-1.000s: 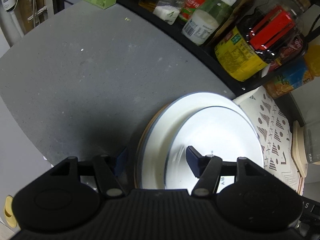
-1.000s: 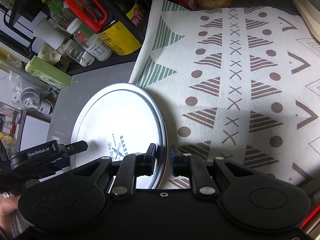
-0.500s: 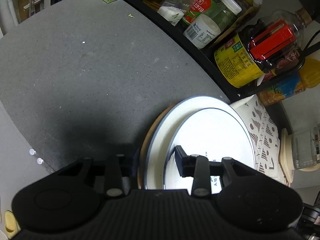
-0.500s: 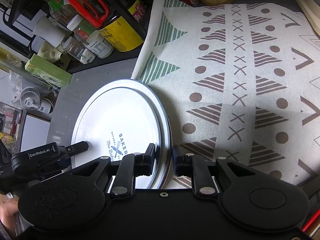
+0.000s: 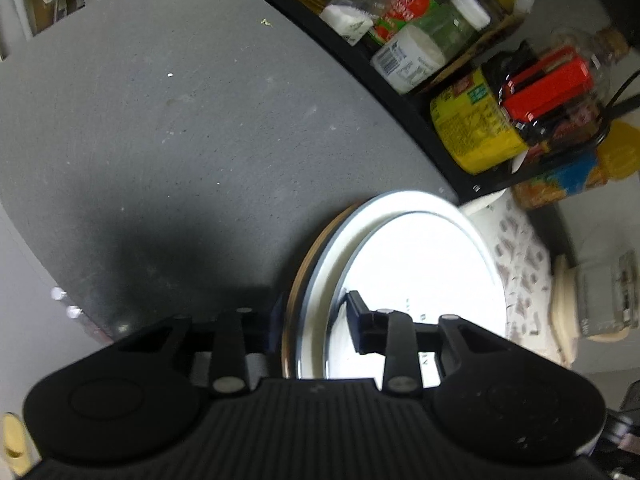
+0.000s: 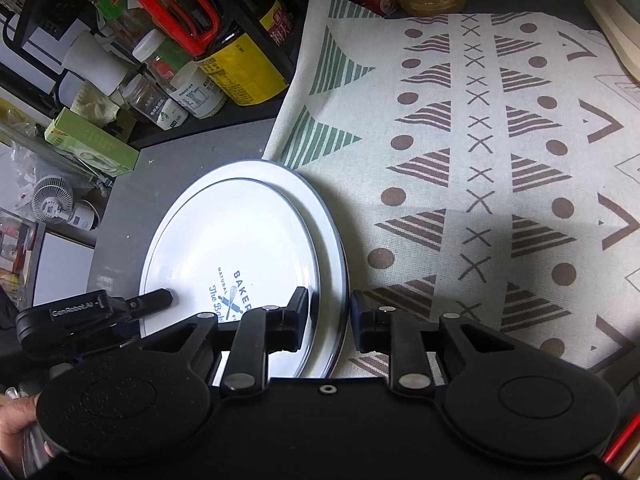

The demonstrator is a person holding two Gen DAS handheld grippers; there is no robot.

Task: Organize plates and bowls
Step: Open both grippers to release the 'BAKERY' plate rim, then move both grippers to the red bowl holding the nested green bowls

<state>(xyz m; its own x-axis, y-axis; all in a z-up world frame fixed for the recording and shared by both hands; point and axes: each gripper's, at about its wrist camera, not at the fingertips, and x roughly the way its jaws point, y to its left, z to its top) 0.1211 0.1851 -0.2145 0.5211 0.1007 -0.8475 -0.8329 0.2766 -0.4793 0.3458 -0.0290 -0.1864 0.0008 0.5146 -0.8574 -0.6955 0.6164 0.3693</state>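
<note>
Left wrist view: the bare grey counter [image 5: 180, 120] is seen across the left and middle. Toward the lower middle, the left gripper [image 5: 316, 306] is set over the near left edge of a stack of plates. Its jaws have just been closing and are now partly closed onto that edge, one finger outside the brown rim of the wooden plate [image 5: 298, 276] at the bottom and the other on top. Above the wooden plate lies a large white plate [image 5: 400, 202], and on that a small white plate [image 5: 420, 272]. The stack rests on the counter, its right side meeting a patterned cloth [image 5: 520, 264]. A rack of bottles and jars [image 5: 472, 132] is seen behind, at upper right.

Right wrist view: a hand [image 6: 16, 420] is seen at lower left. Blue print is seen on the small plate. The right gripper [image 6: 329, 296] straddles the stack's right rim. Its jaws have just been opening, and a gap is seen on each side of the rim, so nothing is held.
</note>
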